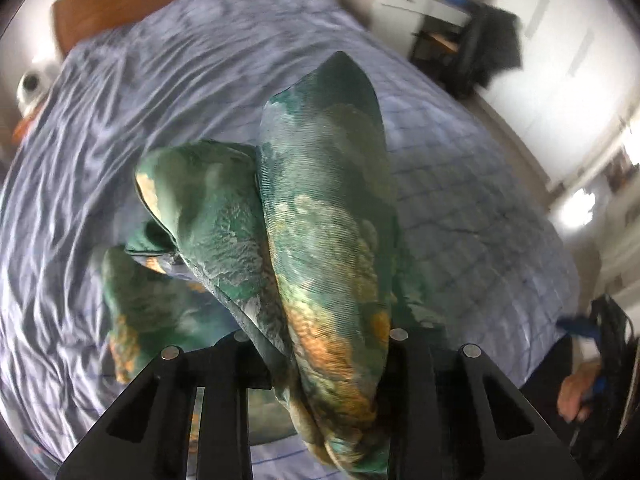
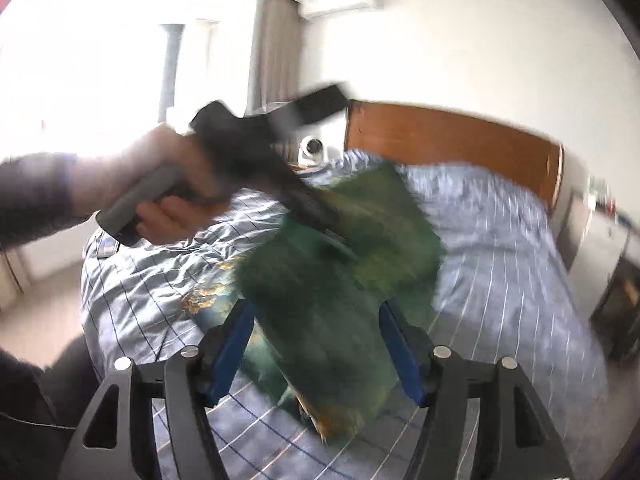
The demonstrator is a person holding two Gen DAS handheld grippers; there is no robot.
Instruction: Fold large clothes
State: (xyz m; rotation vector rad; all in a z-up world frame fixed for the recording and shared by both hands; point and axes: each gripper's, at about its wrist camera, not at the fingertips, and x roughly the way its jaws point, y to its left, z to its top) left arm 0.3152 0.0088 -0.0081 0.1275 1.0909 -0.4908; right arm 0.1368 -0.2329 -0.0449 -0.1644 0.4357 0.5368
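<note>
A large green garment with orange and pale patches hangs in thick folds over the bed. My left gripper is shut on a bunch of it, and the cloth trails down to the blue bedspread. In the right wrist view the same garment is blurred and passes between my right gripper's blue-padded fingers. The right gripper stands wide apart around the cloth. The left gripper reaches into the garment from the upper left, held by a hand.
The bed has a wooden headboard and a striped blue cover. A white camera stands beside the headboard. A desk and dark chair stand past the bed. A window with curtain is behind.
</note>
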